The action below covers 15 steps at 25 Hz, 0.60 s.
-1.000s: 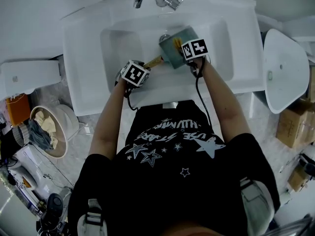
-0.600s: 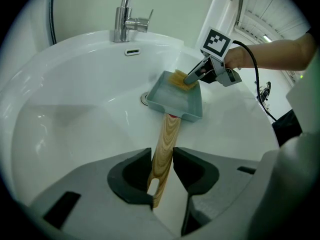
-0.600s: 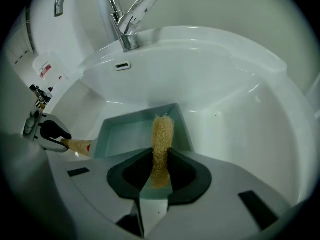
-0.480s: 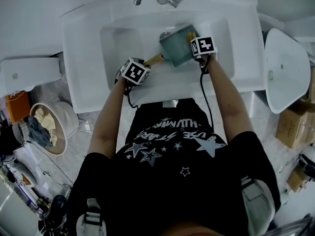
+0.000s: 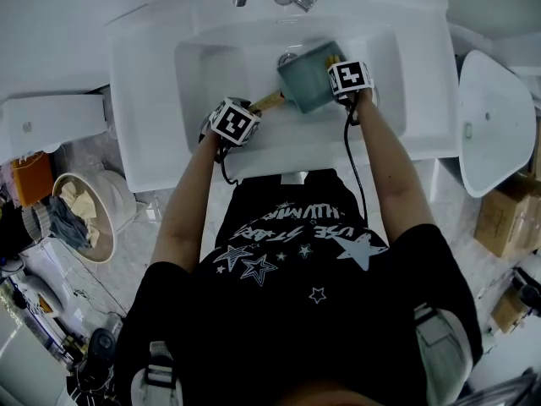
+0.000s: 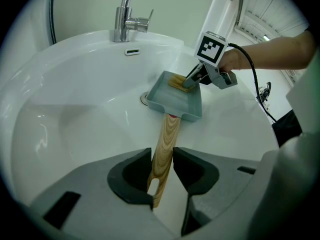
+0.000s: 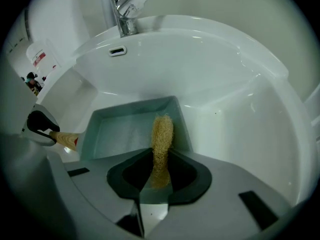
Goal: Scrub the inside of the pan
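Left claw (image 6: 162, 157) clamps the wooden handle (image 6: 166, 131); right claw (image 7: 161, 159) pinches a loofah scrubber (image 7: 162, 131) inside the teal pan (image 7: 125, 131), by its 3 o'clock wall. The pan lies in the sink (image 5: 144, 100). Scrubbing is judged part-done. The left gripper view shows the drain (image 6: 145, 99); the right gripper view does not.

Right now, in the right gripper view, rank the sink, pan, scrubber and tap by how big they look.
1. sink
2. pan
3. tap and scrubber: they look about alike, and the scrubber sits much nearer the camera, so I won't rank these two.
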{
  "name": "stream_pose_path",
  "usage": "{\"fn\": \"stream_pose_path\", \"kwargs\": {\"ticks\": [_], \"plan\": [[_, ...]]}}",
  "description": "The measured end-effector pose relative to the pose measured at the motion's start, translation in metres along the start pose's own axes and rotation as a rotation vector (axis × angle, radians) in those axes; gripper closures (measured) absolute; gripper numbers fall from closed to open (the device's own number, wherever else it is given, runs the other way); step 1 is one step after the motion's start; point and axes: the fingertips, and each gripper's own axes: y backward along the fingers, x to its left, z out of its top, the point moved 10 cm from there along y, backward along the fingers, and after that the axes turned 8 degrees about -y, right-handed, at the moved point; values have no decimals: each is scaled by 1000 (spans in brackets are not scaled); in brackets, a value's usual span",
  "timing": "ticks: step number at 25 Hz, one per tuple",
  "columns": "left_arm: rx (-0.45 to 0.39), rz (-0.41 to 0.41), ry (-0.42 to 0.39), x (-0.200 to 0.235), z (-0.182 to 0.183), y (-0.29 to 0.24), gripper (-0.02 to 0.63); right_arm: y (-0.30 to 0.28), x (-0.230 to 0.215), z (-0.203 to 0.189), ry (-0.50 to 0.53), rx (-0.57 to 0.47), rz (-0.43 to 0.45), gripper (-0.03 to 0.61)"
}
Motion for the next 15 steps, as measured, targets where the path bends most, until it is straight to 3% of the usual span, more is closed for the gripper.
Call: {"fn": "stream_pose_path", "kwargs": {"ticks": [7, 15], "plan": [[0, -5, 0, -2, 0, 1, 472, 0, 9, -5, -37, 16, 76, 491], [-7, 4, -8, 0, 2, 0, 472, -3, 40, -10, 24, 50, 152, 491]]}}
